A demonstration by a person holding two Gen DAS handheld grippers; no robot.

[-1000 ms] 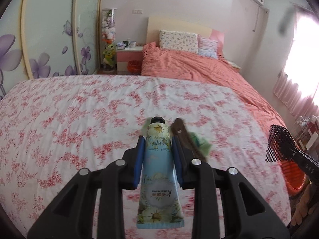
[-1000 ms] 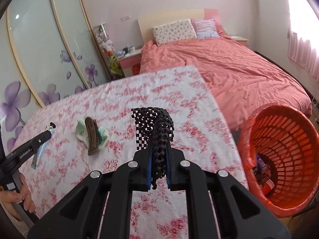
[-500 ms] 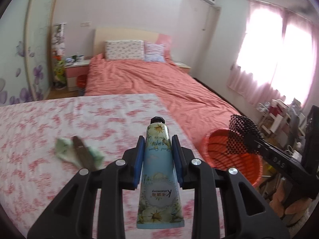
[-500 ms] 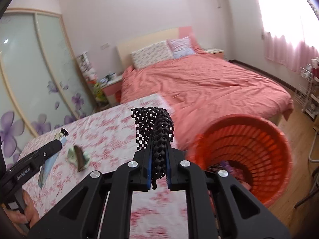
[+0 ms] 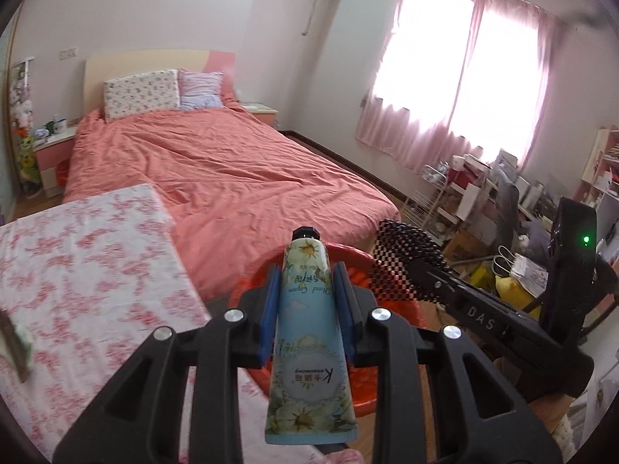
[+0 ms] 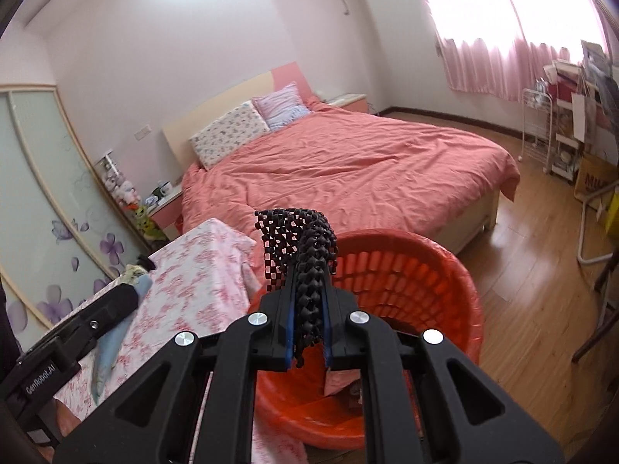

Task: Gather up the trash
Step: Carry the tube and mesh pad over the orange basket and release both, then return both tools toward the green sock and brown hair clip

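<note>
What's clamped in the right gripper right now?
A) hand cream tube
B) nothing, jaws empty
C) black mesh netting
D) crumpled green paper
C: in the right wrist view the right gripper is shut on the black mesh netting, above the orange basket; the hand cream tube sits in the left gripper instead.

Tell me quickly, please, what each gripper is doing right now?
Left gripper: shut on the tube.
Right gripper: shut on the black mesh.
</note>
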